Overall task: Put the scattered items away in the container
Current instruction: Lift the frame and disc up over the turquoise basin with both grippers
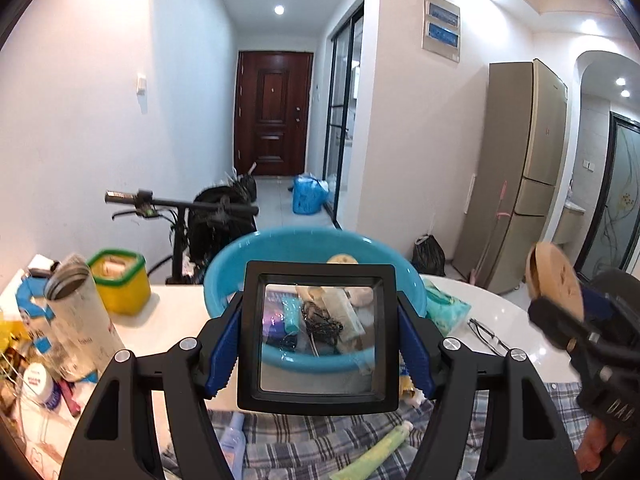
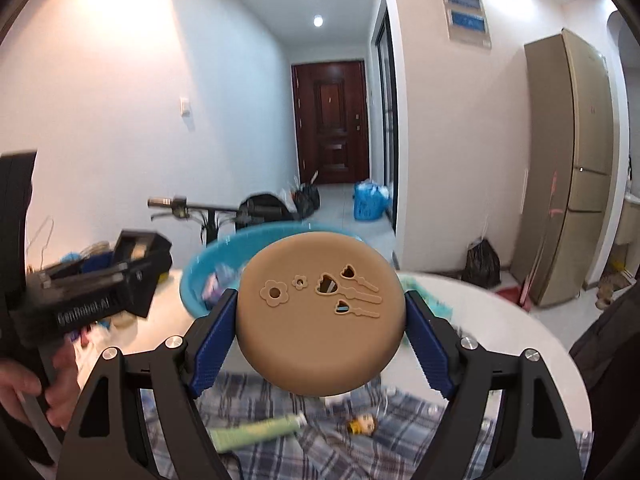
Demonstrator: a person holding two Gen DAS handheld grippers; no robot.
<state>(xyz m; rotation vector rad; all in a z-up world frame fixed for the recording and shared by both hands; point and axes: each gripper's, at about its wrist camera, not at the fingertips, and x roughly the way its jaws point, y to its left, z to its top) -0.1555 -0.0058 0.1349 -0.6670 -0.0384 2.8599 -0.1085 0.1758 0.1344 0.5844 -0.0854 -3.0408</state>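
Both claws are carrying something: the left gripper (image 1: 318,344) is squeezing a black square magnifier (image 1: 319,338) by its two side edges, and the right gripper (image 2: 320,326) is pinching a round tan lid (image 2: 318,312) at its rim. Each is hanging in front of the blue basin (image 1: 224,276) on the white table (image 1: 496,308), probably for dropping them inside. A green tube (image 1: 378,450) is lying on the checked cloth (image 1: 304,436), waiting.
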